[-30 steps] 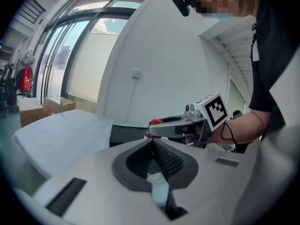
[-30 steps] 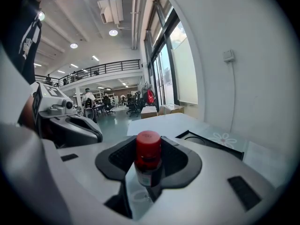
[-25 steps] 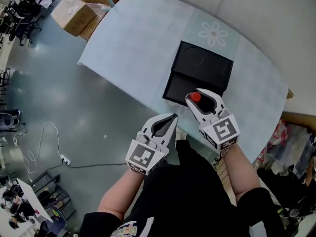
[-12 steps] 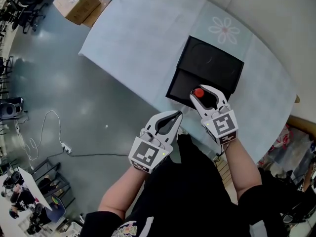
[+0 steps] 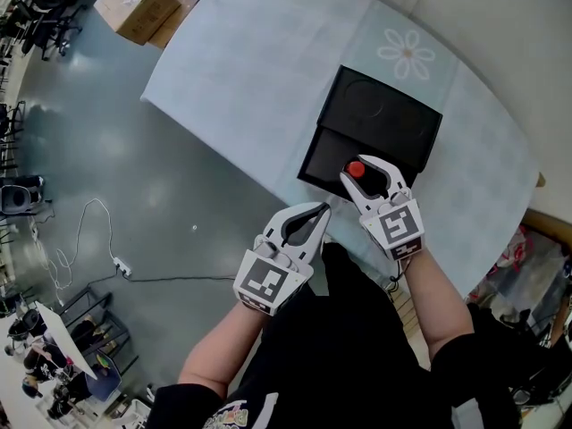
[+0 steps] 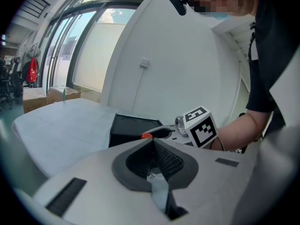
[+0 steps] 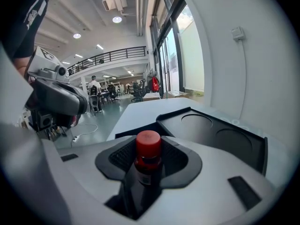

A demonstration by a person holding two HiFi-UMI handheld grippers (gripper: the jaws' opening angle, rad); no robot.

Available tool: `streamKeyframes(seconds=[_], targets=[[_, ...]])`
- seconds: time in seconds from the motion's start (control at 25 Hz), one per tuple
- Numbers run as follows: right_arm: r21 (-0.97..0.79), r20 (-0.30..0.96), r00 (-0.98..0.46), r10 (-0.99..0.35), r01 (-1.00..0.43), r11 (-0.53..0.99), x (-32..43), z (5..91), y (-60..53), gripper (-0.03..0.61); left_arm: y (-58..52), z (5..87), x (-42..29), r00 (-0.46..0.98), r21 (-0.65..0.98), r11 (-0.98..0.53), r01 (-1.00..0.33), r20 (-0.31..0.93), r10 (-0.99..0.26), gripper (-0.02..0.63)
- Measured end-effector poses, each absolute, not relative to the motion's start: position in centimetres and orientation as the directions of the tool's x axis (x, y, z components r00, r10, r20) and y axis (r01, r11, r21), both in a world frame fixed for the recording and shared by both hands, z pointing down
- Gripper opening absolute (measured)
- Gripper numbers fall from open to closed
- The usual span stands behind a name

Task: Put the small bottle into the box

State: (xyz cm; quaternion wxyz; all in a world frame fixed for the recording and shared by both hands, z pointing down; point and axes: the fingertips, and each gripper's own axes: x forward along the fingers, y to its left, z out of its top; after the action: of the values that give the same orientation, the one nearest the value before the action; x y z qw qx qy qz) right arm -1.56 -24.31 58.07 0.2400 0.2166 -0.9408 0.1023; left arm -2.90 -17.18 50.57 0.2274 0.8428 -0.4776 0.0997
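- Small dark bottle (image 7: pixel 148 165) with a smooth red screw cap: stands upright between the ribbed black pads of the right gripper (image 5: pixel 365 173), which are clamped on its body below the cap. In the head view its cap (image 5: pixel 356 170) sits over the near edge of the box, at the lower near section. Whether it touches the box cannot be told.
- Matte black rectangular box (image 5: pixel 384 114): open-topped, with two shallow round recesses side by side in the far part and a lower step at the near side. It lies flat near the table's near edge.
- Right gripper, grey-white moulded plastic with a cube of square markers behind the jaws: reaches over the box's near edge.
- Left gripper (image 5: pixel 310 214), same make: held to the left of the right one, off the table's near edge, jaws pressed together with nothing between them. Its own view looks across at the box (image 6: pixel 127 127) and the other gripper's marker cube.
- Rounded table under a pale blue cloth (image 5: pixel 259 70), creased, with a white daisy print (image 5: pixel 407 54) beyond the box.
- Brown cardboard cartons (image 5: pixel 143 7): far left, beside the table.
- Glossy grey floor (image 5: pixel 107 159): a white cable with a power strip (image 5: pixel 118 266) trails at the near left.
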Motion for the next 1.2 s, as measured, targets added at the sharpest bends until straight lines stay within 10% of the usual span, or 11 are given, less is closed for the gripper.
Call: streamKeyframes(seconds=[1.2], targets=[[-0.064,0.555,-0.678,-0.481,-0.612,0.788,-1.8,56.5,-22.5,0.169,-16.0,46.3,-5.6,0.679,0.229,-0.641,-0.732,0.322,-0.66,0.008]])
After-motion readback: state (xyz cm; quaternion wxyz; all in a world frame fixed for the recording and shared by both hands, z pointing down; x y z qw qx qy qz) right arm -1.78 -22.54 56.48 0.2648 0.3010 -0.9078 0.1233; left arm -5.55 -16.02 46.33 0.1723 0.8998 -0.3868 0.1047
